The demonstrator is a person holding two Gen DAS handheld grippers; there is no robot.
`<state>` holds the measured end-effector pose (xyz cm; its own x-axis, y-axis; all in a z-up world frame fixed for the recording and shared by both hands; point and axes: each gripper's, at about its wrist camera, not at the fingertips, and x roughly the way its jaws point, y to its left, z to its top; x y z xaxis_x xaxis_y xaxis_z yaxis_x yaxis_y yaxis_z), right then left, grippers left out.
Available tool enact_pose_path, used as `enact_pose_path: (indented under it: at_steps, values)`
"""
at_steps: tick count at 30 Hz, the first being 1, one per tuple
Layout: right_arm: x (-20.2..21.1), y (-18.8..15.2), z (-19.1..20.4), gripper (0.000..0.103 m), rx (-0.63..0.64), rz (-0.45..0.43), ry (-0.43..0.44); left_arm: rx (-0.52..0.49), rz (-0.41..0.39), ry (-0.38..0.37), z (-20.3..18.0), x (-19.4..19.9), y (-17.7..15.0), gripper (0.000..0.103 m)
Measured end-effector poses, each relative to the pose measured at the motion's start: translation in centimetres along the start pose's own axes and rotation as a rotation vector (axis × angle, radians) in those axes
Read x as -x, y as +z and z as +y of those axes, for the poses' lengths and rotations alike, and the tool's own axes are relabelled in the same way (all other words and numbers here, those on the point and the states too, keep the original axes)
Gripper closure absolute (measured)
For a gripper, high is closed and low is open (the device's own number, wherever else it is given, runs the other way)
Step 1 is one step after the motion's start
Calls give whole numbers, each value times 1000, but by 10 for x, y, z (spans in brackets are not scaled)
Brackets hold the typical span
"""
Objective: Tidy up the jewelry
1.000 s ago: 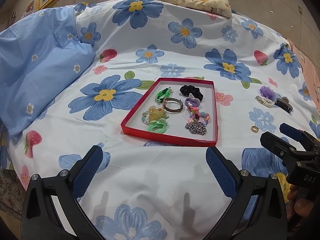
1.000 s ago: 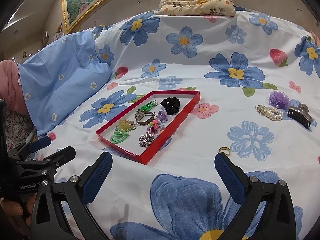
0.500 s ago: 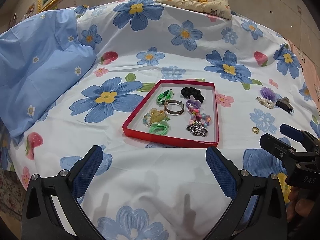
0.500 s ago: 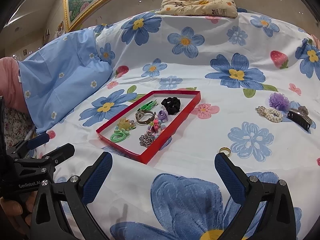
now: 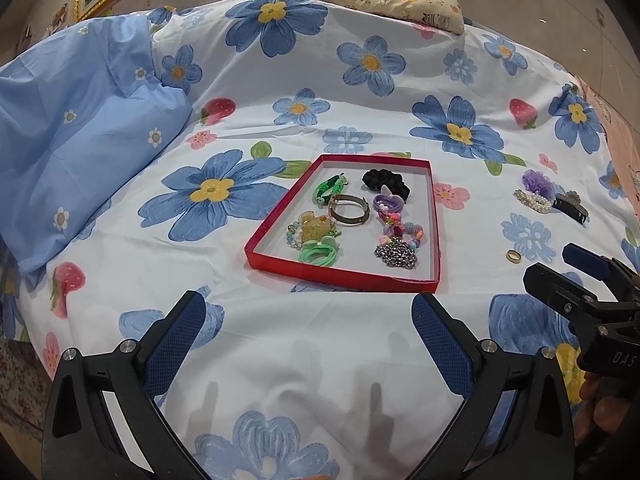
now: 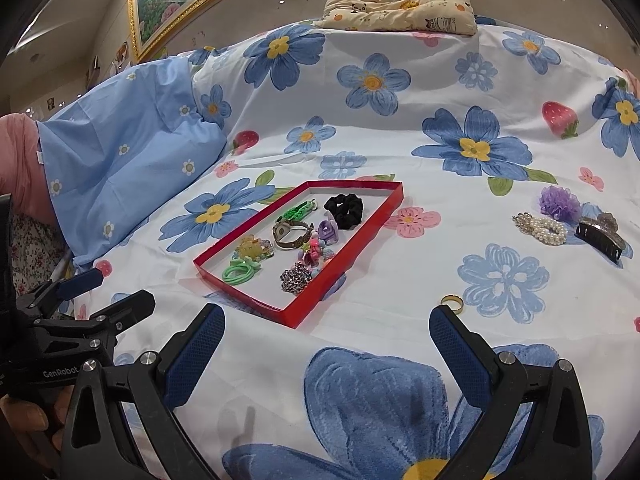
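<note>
Spread over a floral bedsheet [image 5: 320, 360], a shallow red tray [image 5: 344, 274] already loaded with jewelry and hair pieces: a black scrunchie [image 5: 385, 184] at the far end, a green braided band [image 5: 330, 188], a bronze bangle [image 5: 347, 211], a purple clip [image 5: 386, 202], a yellow beaded bracelet [image 5: 312, 232], green hair ties [image 5: 319, 254], a colourful bead bracelet [image 5: 402, 234] and a silver chain [image 5: 396, 255] nearest the front edge. Still out on the sheet, well to the right of the tray: a gold ring [image 6: 452, 304] just beyond the right tongs' fingertip, and farther back a pearl bracelet [image 6: 540, 229], a purple scrunchie [image 6: 559, 201] and a dark claw clip [image 6: 600, 236], grouped close together. Left gripper [image 5: 308, 336] hovering over bare sheet just short of the tray's near edge, jaws spread wide, nothing between them. Right gripper [image 6: 328, 344] likewise wide apart and empty, low over a large blue flower print, beside the tray's near corner. Blue pillow [image 5: 80, 140] at far left; a folded cartoon-print cloth [image 6: 400, 4] at the head of the bed.
</note>
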<state>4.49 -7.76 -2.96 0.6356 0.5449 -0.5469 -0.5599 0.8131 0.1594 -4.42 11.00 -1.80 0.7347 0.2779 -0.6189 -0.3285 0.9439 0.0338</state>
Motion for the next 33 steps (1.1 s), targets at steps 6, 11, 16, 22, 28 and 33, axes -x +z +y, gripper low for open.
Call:
enact_pose_path:
  at_steps: [6,11,16,22,28,33]
  values:
    - [1,0,0,0,2,-2,2,-2,1,-1,0,-1,0,0]
    - [2,2,3,0,5,-7,3,-2,2,-1,0,-1,0,0]
    - [2,3,3,0,5,-7,5,-1,-2,1,0,0,-1,0]
    - [3,3,3,0,5,-8,4,-5,-3,1,-1,0,0,0]
    - [2,3,4,0,6,-8,6,-8,-5,0,-2,2,1,0]
    - [3,3,4,0,4,-9,7,-11,-2,-5,-3,2,2,0]
